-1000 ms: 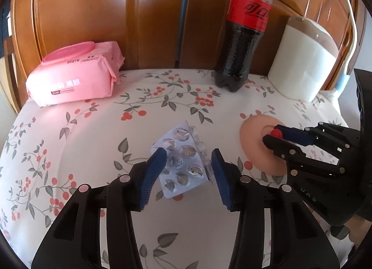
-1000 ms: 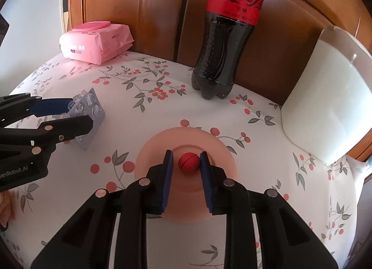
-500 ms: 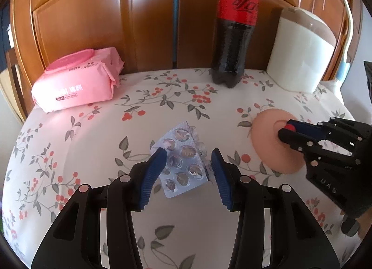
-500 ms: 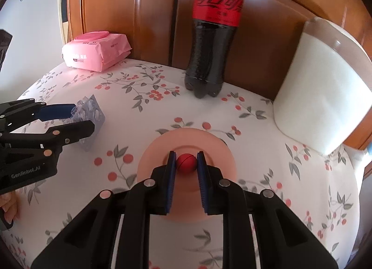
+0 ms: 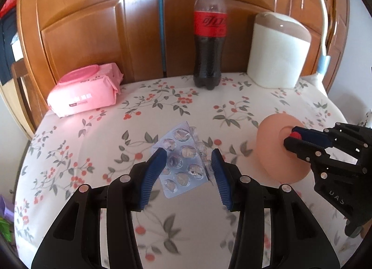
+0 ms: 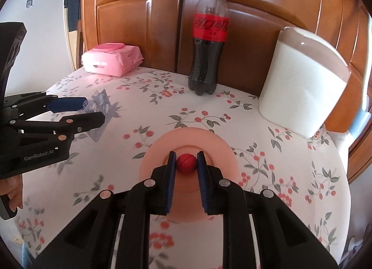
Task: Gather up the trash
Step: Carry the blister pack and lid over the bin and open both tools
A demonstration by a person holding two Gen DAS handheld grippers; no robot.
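A clear, emptied blister pack (image 5: 183, 155) hangs tilted above the floral tablecloth (image 5: 176, 106), and my left gripper (image 5: 187, 162) is shut on it by its edges. The right wrist view shows the same blister pack (image 6: 100, 103) in the left gripper (image 6: 94, 110) at the left. My right gripper (image 6: 186, 163) is shut on a small red knob (image 6: 186, 163) at the centre of a peach-coloured round disc (image 6: 209, 143). In the left wrist view the disc (image 5: 274, 143) hangs tilted off the cloth from the right gripper (image 5: 290, 135).
At the back of the table stand a cola bottle (image 5: 210, 36), a white jar with a brown top (image 5: 276, 59) and a pink wipes pack (image 5: 86, 92), against a wooden cabinet (image 5: 93, 24). A person's hand (image 6: 14, 194) holds the left gripper.
Both grippers have drawn back and risen from the table, carrying the blister pack and the disc. The right jaws closed tighter on the red knob.
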